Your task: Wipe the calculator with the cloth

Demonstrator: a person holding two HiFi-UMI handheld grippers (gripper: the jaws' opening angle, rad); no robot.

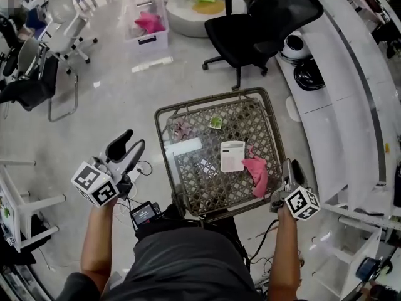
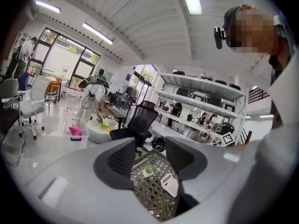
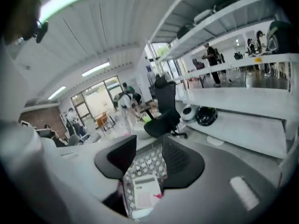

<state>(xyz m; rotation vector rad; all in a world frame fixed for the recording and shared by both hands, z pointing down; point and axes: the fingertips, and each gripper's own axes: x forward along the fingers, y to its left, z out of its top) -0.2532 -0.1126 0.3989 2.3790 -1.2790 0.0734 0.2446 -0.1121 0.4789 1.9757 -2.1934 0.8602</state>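
The white calculator [image 1: 232,155] lies flat on the right half of a small lattice table [image 1: 188,196]. The pink cloth [image 1: 257,173] lies crumpled against the calculator's lower right corner. My right gripper [image 1: 292,167] is off the table's right edge, beside the cloth and apart from it. Its jaws are open and empty. In the right gripper view the calculator [image 3: 145,190] and a pink scrap of the cloth [image 3: 158,196] show below the gripper [image 3: 149,155]. My left gripper [image 1: 135,140] is raised left of the table, open and empty [image 2: 148,155].
A small potted plant [image 1: 215,122] and a crumpled greyish rag [image 1: 182,129] sit at the table's far side. A black office chair [image 1: 250,27] stands beyond the table. White shelving [image 1: 338,105] runs along the right. A bin holding something pink [image 1: 149,33] is on the floor.
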